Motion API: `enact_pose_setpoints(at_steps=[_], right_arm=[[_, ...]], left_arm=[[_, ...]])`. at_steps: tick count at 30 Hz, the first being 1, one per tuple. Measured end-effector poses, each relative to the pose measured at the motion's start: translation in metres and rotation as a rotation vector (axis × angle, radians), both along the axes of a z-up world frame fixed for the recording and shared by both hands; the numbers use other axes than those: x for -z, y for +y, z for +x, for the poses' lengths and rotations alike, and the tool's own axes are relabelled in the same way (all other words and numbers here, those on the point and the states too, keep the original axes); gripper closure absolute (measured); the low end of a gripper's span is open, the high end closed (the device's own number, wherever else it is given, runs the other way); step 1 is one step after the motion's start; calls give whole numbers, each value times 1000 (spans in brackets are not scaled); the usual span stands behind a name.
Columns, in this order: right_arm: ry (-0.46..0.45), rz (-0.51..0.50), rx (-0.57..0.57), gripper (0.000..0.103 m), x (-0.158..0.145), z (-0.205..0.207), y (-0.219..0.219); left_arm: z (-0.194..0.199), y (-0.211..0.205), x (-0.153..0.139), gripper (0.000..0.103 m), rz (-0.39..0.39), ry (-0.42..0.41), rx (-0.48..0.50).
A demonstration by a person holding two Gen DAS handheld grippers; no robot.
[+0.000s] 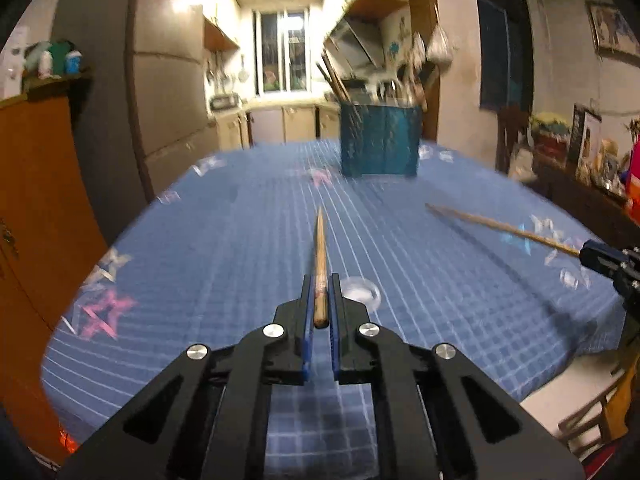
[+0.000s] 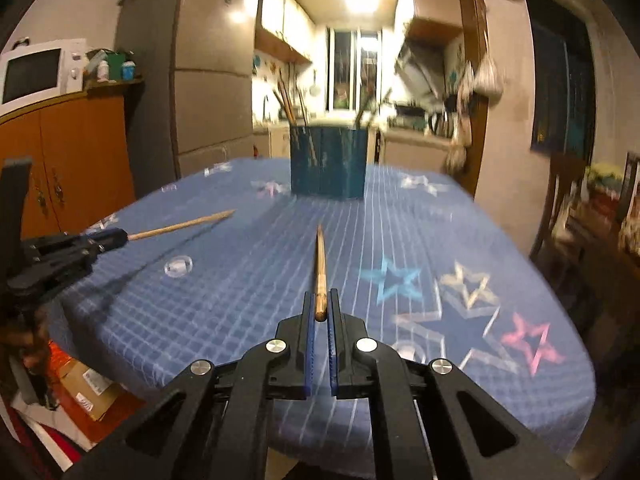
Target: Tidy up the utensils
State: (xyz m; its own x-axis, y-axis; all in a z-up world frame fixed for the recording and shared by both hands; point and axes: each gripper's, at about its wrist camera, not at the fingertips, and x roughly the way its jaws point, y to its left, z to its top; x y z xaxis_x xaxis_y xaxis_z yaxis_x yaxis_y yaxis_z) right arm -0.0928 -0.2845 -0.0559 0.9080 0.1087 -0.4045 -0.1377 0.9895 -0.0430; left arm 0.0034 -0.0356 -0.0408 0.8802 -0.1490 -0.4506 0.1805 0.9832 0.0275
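My left gripper (image 1: 320, 280) is shut on a wooden chopstick (image 1: 320, 256) that points forward over the blue tablecloth. My right gripper (image 2: 320, 296) is shut on a second wooden chopstick (image 2: 320, 264), also pointing ahead. Each view shows the other gripper from the side: the right gripper (image 1: 586, 254) with its chopstick (image 1: 500, 229) at the right edge, the left gripper (image 2: 120, 236) with its chopstick (image 2: 180, 224) at the left. A teal utensil holder (image 1: 380, 140) (image 2: 328, 162) stands at the table's far end with several utensils sticking out of it.
The table carries a blue checked cloth (image 1: 240, 220) (image 2: 400, 220) with star prints. A small clear round piece (image 1: 362, 290) (image 2: 178, 266) lies on it. An orange cabinet (image 2: 80, 152) with a microwave (image 2: 40, 70) stands left; shelves with clutter (image 1: 580, 148) stand right.
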Motion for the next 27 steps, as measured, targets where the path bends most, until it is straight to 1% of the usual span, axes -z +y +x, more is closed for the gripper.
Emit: enact_pose_setpoints(at_steps=[4,6,8,14,16,21,24,27], right_arm=[[-114,-31,-5,96,-26,-2,-1],[-160,-30,-11,96,-38,-5,-4],[-197,-33,-19,96,-49,-5,-8],[-271,-56,-25,96,-76,-5,-12],[-280,-36,-42,96,-85,-3,-14],[-308,5,-67,96,-107,10,-19],[-302,55,-88,96,-120,24,-26],[-283,131,-112,96,-132,39,-37]], left_arm=[[-10,6,-30,98,3,-98,-11],[-15,5,-43,98,13,-150,-5],[-18,4,-55,98,13,-190,-1],[-17,1,-83,98,-17,-267,22],[-14,0,-89,98,-37,-278,28],[2,5,-106,98,-113,-272,46],[6,2,-113,98,-131,-287,53],[9,-1,-119,98,-136,-303,55]])
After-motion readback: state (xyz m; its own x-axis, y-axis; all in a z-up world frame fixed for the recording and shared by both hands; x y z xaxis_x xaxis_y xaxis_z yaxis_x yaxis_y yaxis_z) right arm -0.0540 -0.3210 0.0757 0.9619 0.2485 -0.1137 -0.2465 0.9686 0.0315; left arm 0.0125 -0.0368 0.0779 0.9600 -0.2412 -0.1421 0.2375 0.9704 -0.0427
